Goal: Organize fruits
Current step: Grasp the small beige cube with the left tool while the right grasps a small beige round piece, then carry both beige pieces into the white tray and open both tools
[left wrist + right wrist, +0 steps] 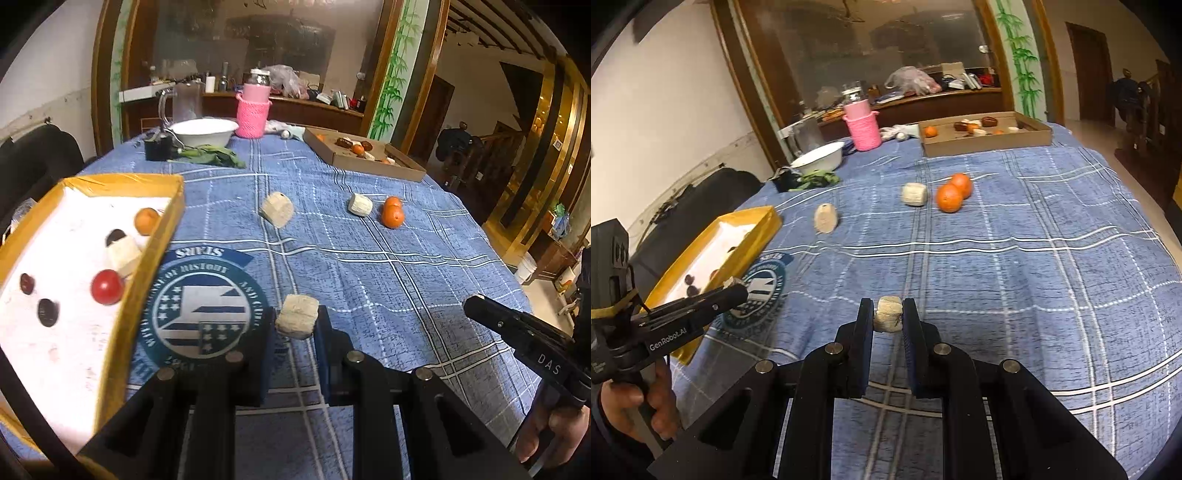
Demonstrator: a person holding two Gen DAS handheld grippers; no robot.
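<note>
My left gripper (295, 319) is shut on a pale beige fruit chunk (297, 315), held above the blue cloth beside the yellow tray (155, 254). The tray holds an orange (146, 220), a red tomato (107, 287), a beige chunk and dark fruits. My right gripper (888, 315) is shut on another beige chunk (887, 314) over the cloth. Two more beige chunks (826, 218) (914, 194) and two oranges (949, 197) lie on the cloth further off. The left gripper shows in the right wrist view (733, 286), next to the tray (753, 236).
A brown cardboard tray (988, 142) with mixed fruits sits at the far right. A white bowl (820, 158), pink knitted holder with a jar (862, 125), green leaves (210, 155) and a glass jug (184, 101) stand at the far side. A dark chair is left of the table.
</note>
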